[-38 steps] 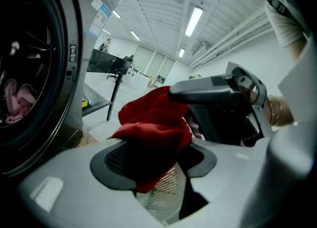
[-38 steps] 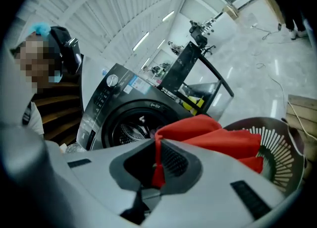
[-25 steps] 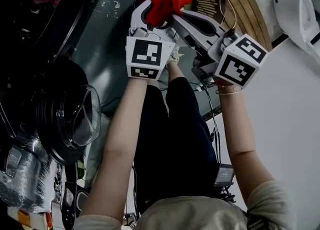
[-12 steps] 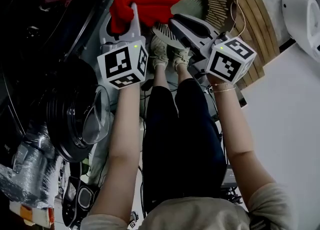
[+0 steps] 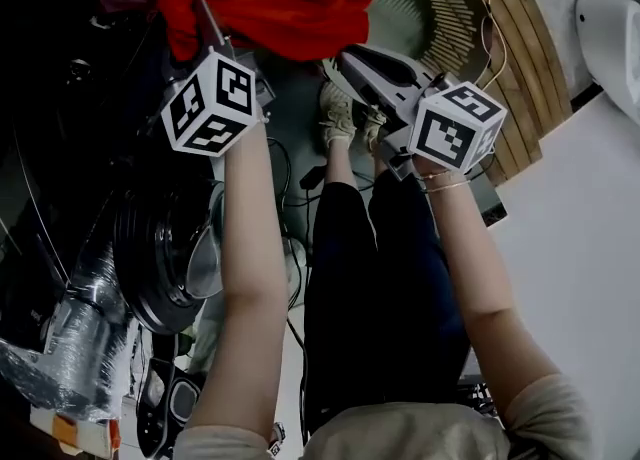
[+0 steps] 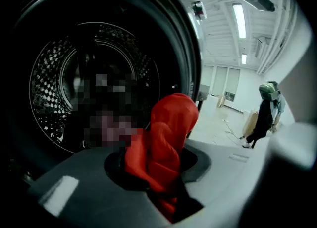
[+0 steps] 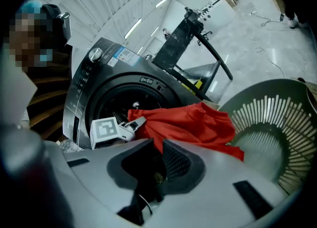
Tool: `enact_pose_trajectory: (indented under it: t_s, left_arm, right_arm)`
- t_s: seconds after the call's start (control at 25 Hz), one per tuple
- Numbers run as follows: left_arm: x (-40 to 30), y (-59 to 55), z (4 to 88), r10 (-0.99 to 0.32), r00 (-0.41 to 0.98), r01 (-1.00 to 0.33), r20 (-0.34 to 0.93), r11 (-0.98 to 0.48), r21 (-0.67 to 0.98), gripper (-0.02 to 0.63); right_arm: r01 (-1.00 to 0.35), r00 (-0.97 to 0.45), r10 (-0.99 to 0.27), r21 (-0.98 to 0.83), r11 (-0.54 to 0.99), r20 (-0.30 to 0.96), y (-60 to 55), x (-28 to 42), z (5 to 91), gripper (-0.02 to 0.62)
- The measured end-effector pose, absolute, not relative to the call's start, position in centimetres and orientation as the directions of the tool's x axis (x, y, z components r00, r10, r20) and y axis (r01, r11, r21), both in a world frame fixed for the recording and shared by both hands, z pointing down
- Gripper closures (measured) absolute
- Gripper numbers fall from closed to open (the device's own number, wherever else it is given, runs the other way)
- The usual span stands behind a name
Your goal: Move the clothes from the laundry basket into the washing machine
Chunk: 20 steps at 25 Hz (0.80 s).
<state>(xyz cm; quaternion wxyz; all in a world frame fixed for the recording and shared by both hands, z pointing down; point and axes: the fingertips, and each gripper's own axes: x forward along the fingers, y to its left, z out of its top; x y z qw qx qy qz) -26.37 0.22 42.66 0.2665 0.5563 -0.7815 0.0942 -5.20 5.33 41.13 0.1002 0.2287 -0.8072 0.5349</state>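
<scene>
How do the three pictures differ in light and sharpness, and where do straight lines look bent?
Head view: dim, the washing machine side nearly black, the red cloth vivid. Left gripper view: wide-angle bending, bright ceiling lights beside a dark drum. Right gripper view: ceiling lines curve, the basket is sharp.

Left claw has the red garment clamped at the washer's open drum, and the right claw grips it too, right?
No. The right gripper view shows the right claw with nothing between its jaws, which have just been closing; the red garment hangs beyond. The left claw, its jaws just closed further, does clamp it at the washer's open drum.
</scene>
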Motion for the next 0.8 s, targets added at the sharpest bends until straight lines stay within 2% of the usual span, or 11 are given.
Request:
enact_pose_trajectory:
  t_s: [0.56, 0.72, 0.8]
  left_arm:
    - [-33.9, -6.0, 39.4, -0.813, -0.424, -0.89, 0.399, 0.456, -0.015, 0.489]
    - [-35.2, -7.1, 38.9, -0.826, -0.449, -0.88, 0.342, 0.475, -0.009, 0.488]
    - [-35.8, -7.4, 40.4, -0.822, -0.443, -0.877, 0.358, 0.48, 0.016, 0.485]
  right_arm:
    - [-0.506, -0.861, -0.227, -0.812, 0.29, 0.455, 5.8, -2.3, 44.0, 0.538]
    - [-0.515, -0.857, -0.218, -0.806, 0.293, 0.468, 5.8, -2.1, 44.7, 0.54]
    - [-0.512, -0.858, -0.206, -0.808, 0.29, 0.47, 6.3, -2.1, 45.1, 0.54]
